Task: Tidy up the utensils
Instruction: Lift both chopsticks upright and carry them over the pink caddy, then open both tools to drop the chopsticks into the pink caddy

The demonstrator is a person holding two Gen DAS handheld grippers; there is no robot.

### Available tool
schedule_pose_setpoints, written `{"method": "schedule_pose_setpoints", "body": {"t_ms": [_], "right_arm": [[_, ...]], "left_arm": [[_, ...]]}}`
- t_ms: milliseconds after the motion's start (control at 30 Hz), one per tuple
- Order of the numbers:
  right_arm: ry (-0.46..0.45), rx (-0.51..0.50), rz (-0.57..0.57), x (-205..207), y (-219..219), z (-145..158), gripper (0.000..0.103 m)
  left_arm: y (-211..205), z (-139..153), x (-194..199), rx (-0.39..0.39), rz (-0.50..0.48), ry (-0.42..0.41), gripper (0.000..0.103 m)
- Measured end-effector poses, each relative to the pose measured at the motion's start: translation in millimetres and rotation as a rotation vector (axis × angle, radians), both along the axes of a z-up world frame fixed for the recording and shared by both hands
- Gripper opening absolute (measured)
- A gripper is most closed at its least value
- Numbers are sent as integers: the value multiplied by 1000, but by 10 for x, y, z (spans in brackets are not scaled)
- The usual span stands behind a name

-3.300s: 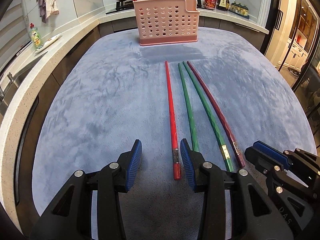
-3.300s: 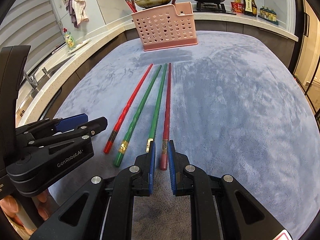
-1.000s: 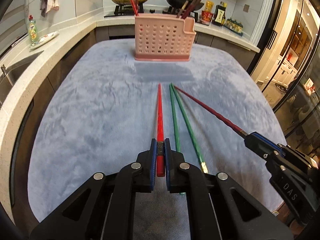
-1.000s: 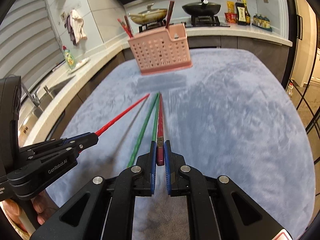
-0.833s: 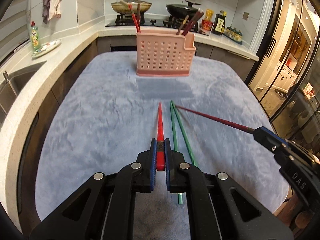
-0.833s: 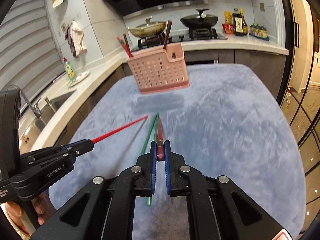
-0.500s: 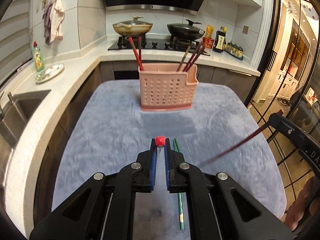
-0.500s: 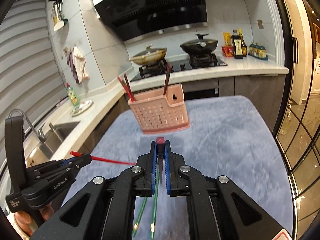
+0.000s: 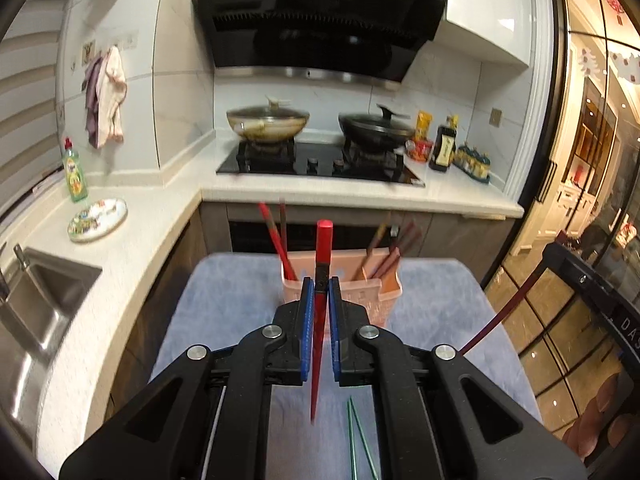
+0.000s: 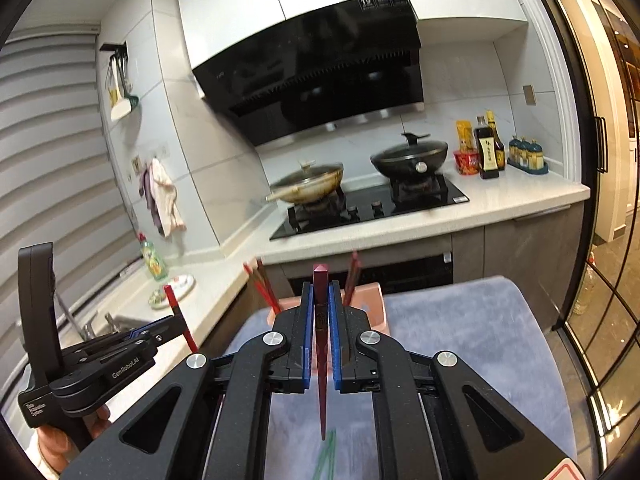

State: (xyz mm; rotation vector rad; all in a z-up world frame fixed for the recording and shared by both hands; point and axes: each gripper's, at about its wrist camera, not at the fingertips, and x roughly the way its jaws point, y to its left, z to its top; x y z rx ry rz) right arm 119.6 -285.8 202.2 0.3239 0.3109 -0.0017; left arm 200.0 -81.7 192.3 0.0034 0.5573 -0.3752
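Observation:
My left gripper (image 9: 319,286) is shut on a red chopstick (image 9: 320,248), held upright with its thin tip hanging down over the blue mat (image 9: 224,304). My right gripper (image 10: 319,290) is shut on a dark red chopstick (image 10: 321,280), also upright. The pink perforated utensil basket (image 9: 384,296) stands on the mat beyond both grippers, with several chopsticks in it. Two green chopsticks (image 9: 356,440) lie on the mat below. The left gripper with its red chopstick (image 10: 178,316) shows at the left of the right wrist view. The dark red chopstick (image 9: 504,308) shows at the right of the left wrist view.
A white counter (image 9: 132,240) with a sink (image 9: 36,300), a patterned plate (image 9: 97,219) and a green soap bottle (image 9: 75,172) runs along the left. A stove with two pans (image 9: 267,122) and bottles (image 9: 446,148) stands behind the basket. Glass doors (image 9: 580,280) are on the right.
Both grippers closed on a chopstick each, lifted them off the mat and tilted them upright. The views rose and now face the stove. The two green chopsticks stayed on the mat.

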Motion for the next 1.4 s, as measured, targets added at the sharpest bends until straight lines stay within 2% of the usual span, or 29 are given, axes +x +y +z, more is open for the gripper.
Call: {"method": "schedule_pose_setpoints", "body": {"t_ms": [233,400,633,700,767,1067,1167,1267,1400], "right_arm": [[-76,24,-20,658,-80,364,7],[-107,41,-35,1072,-164,449,7],[-61,38,-44,1525,-229,186,7],[-42,43,-40,1594,-233,95,7],[-21,39,-34,1656,-217,-14,7],[54,30,-21,1727,-167,-384,8],[63,32,-23,1681,-166,-455,14],[73,45,-28,1626,-190,-521,23],[75,54,-28,1502,-220,-556,23]], "left_arm": [[-128,495,499,-25,65,-129,7],[-231,566,898,-37,82,-157,7],[-368,350,1231,-30,77,-169,6],[-400,299,1281,-22,74,-167,2],[-420,270,1305,-21,70,-162,2],[-467,165,1293,-14,42,-140,2],[-443,78,1225,-10,37,-119,3],[-423,-39,1157,10,39,-91,9],[-380,-170,1015,24,43,-78,32]]}}
